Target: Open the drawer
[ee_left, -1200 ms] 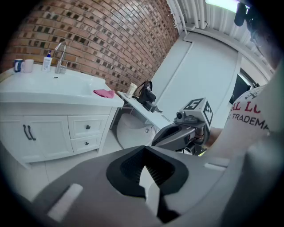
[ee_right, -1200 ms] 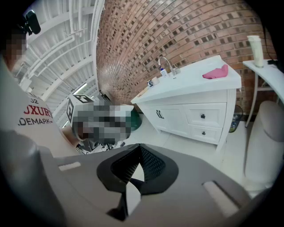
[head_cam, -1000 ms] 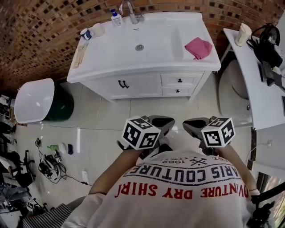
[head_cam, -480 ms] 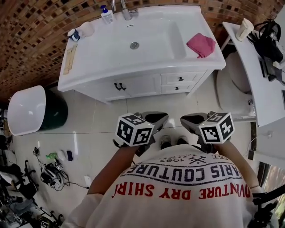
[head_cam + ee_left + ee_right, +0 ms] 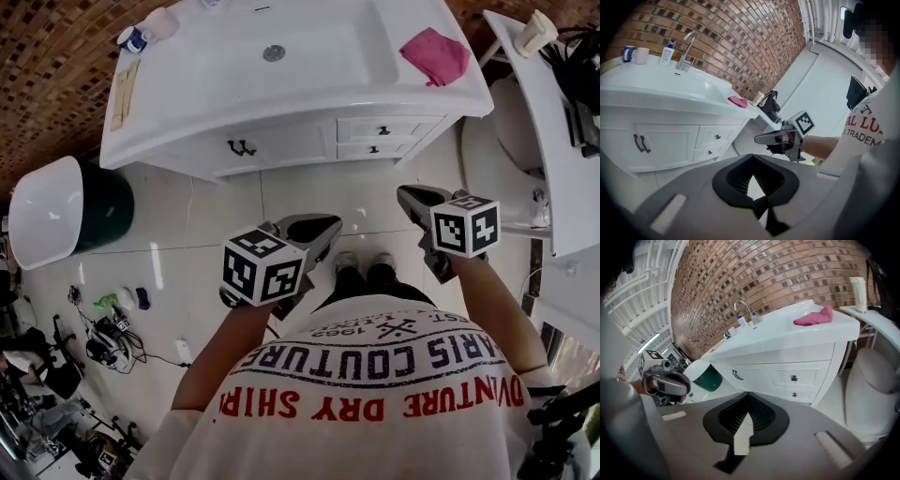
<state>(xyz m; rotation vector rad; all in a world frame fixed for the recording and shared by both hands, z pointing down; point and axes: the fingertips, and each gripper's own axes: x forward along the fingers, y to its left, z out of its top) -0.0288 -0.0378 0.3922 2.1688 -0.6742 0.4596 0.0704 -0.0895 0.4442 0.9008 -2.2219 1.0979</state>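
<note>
The white vanity (image 5: 187,112) stands ahead with two small drawers at its right side, the upper drawer (image 5: 384,129) (image 5: 793,378) above the lower drawer (image 5: 373,149) (image 5: 795,394). Both are closed, each with a dark knob. In the left gripper view the upper drawer (image 5: 717,137) is also closed. My left gripper (image 5: 323,230) (image 5: 753,164) is shut and empty, over the floor in front of the cabinet doors. My right gripper (image 5: 410,199) (image 5: 748,401) is shut and empty, apart from the drawers and a little right of them.
A pink cloth (image 5: 435,54) lies on the vanity top, and cups (image 5: 136,37) stand at its far left. A white-lidded green bin (image 5: 47,208) stands left. A white side table (image 5: 562,141) and a toilet (image 5: 511,141) are to the right. Cables (image 5: 103,337) litter the floor.
The view has come closer to the vanity. Both grippers moved forward, the right one further, toward the drawers. The left gripper shifted slightly left.
</note>
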